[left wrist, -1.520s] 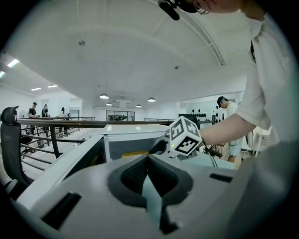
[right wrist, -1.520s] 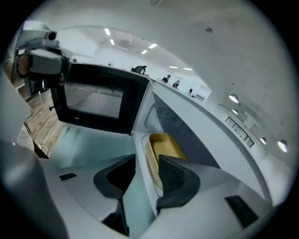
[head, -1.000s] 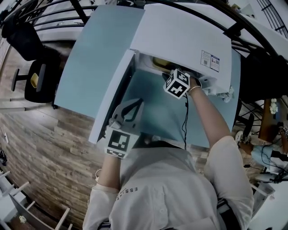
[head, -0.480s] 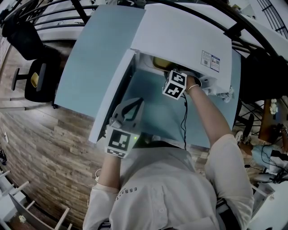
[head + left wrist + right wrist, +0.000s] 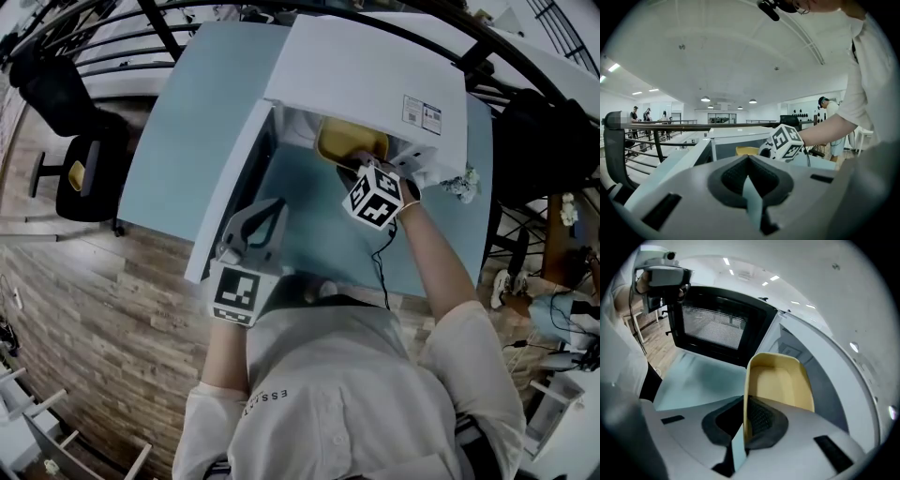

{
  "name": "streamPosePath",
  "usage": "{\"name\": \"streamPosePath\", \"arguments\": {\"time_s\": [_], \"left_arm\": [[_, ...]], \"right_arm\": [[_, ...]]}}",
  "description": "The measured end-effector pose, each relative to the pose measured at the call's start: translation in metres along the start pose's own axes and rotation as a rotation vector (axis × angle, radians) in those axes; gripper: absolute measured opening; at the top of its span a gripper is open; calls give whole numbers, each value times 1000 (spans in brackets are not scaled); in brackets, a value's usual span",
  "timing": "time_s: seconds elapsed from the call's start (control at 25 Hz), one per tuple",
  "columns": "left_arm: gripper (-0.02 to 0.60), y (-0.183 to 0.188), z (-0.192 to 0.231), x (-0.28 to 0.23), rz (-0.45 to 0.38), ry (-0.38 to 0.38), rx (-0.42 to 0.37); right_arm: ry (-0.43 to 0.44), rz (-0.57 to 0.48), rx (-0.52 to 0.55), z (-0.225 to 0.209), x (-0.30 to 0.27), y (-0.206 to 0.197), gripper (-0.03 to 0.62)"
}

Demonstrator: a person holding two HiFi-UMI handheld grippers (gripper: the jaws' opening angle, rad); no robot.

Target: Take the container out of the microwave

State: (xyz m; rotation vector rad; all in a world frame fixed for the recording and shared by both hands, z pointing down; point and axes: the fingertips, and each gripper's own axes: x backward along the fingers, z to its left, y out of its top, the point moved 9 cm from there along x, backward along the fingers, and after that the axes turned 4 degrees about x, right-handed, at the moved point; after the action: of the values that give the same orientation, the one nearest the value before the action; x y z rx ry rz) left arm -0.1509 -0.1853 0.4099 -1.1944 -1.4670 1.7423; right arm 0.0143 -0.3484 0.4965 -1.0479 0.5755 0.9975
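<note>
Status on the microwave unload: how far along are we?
Done: microwave door open; right gripper jaws have just closed on the near rim of the yellow container. In hand: container at the cavity mouth, partly inside the microwave. To do: draw it clear, probably onto the blue table. The left gripper is shut, empty.

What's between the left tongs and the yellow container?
Just bare blue table, seen in the head view. The left tongs are shut and empty; the right tongs grip the yellow container.
</note>
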Motion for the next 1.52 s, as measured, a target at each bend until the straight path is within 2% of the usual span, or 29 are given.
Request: {"name": "streamPosePath", "arguments": {"time_s": [0.44,0.64,0.76,1.24,1.52], "left_arm": [[-6,8,-25,24,-11,-17,-48],[-6,15,-40,29,-25,-42,-76],[-6,19,-47,29,-37,-56,-95],[-6,51,-61,24,-98,-82,-167],[-6,66,-64,12,-119,-86,-188]], "right_arm": [[-51,-189,-138,68,91,-2,21],[-104,-340,-314,89,137,-7,21],[-161,-411,-412,95,161,-12,21],[-469,-606,-637,90,235,-32,21],[-551,-671,-653,81,254,-36,18]]}}
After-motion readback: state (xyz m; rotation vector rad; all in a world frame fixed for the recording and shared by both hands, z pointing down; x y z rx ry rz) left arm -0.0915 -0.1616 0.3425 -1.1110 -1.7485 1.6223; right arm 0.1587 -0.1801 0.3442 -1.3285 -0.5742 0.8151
